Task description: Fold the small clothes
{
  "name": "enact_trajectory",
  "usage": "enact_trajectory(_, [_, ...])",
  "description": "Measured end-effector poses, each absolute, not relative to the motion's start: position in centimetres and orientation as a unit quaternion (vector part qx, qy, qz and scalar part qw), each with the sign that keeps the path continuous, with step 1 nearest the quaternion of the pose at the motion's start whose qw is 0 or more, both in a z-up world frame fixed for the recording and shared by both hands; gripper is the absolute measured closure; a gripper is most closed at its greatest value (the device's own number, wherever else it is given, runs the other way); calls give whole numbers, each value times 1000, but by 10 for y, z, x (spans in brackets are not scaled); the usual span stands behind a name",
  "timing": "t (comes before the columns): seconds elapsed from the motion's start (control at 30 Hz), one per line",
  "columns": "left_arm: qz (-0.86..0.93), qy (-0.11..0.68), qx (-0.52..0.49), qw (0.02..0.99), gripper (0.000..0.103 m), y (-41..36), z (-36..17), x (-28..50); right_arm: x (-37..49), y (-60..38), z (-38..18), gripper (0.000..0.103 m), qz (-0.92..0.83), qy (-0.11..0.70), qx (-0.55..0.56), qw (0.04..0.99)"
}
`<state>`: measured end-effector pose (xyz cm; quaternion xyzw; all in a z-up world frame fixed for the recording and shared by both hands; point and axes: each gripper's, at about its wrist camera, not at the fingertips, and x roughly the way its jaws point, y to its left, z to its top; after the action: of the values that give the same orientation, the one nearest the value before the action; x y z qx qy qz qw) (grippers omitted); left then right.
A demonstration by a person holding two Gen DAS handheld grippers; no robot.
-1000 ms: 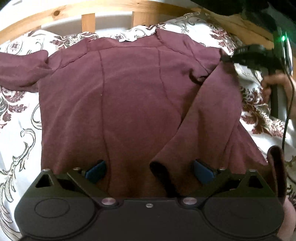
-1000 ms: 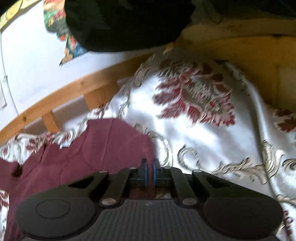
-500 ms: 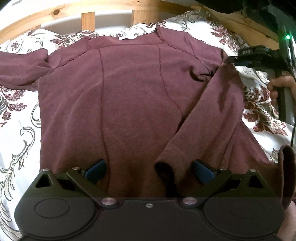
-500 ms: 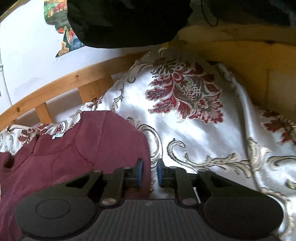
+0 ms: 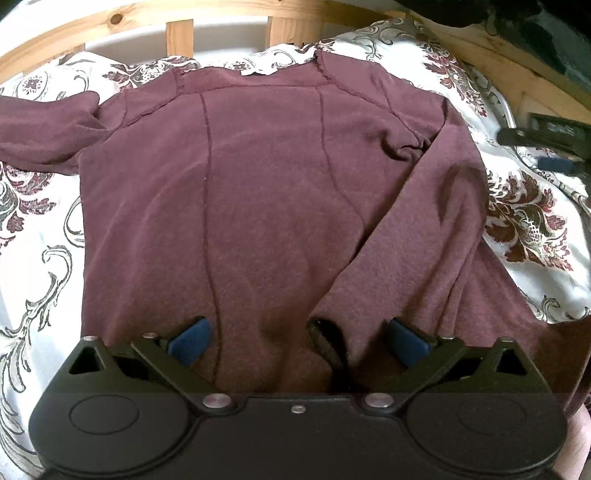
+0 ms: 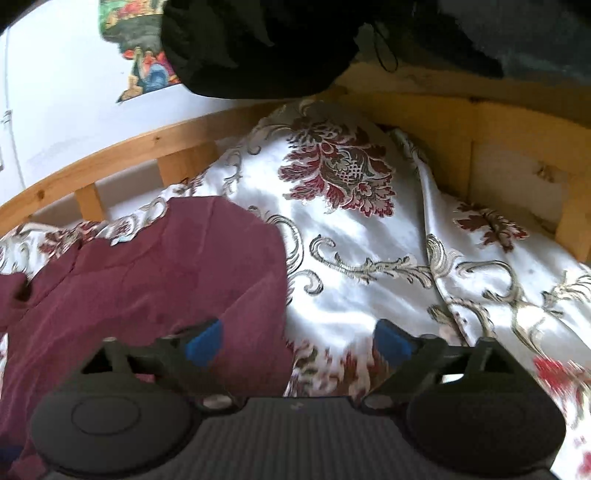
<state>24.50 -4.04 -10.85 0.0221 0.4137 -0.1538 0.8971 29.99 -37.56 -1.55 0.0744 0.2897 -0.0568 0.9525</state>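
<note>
A maroon long-sleeved top [image 5: 266,192] lies flat on the bedspread, neck toward the headboard. Its right sleeve [image 5: 413,236] is folded down across the body, with the cuff [image 5: 325,332] near my left gripper. Its left sleeve [image 5: 40,129] stretches out to the left. My left gripper [image 5: 299,341] is open above the hem and holds nothing. My right gripper [image 6: 297,341] is open and empty, just off the top's right shoulder [image 6: 207,258]. It also shows at the right edge of the left wrist view [image 5: 546,147].
A white satin bedspread [image 6: 369,266] with red floral print covers the bed. A wooden slatted headboard [image 5: 177,33] runs along the far side, and a wooden side rail [image 6: 517,155] stands at the right. A dark garment [image 6: 258,44] hangs above.
My right gripper opened, let go of the top's right shoulder and drew back to the right. The sleeve now lies flat on the body. My left gripper stayed open over the hem.
</note>
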Motion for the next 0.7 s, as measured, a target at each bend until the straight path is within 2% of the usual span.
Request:
enact_trajectory(0.07, [-152, 415, 20, 897, 1, -40, -108, 245, 286, -369, -12, 0, -53, 293, 57, 953])
enact_trajectory(0.37, [-163, 395, 3, 904, 1, -39, -98, 240, 236, -333, -10, 0, -67, 314, -75, 944])
enact_trajectory(0.7, [-187, 341, -12, 921, 1, -43, -82, 232, 253, -329, -27, 0, -62, 320, -91, 941])
